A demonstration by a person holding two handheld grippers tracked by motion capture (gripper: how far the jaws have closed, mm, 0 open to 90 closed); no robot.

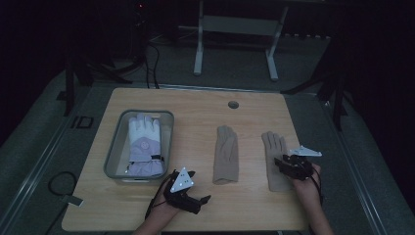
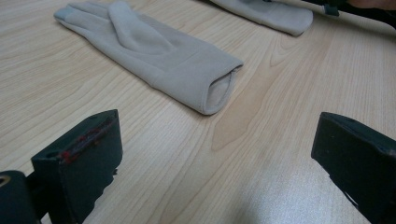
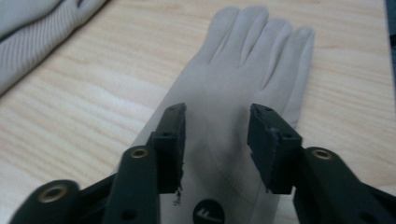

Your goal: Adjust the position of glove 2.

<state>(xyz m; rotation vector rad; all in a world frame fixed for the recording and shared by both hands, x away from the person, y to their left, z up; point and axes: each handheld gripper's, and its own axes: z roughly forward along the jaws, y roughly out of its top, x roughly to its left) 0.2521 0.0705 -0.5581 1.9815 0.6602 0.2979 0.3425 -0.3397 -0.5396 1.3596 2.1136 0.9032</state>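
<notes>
The right gripper (image 3: 215, 140) hung half spread over the right beige glove (image 3: 243, 84), pinching nothing. It needed lowering squarely before closing. The left gripper (image 2: 215, 154) sat wide open.

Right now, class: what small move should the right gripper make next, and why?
Probably lower the right gripper and close it on the right beige glove. Its jaws stand apart just above the glove's palm, gripping nothing, and the glove lies flat on the table.

Left gripper (image 1: 188, 188): held low, jaws spread wide.
Right gripper (image 3: 215, 140): pointed forward, jaws parted halfway.
</notes>
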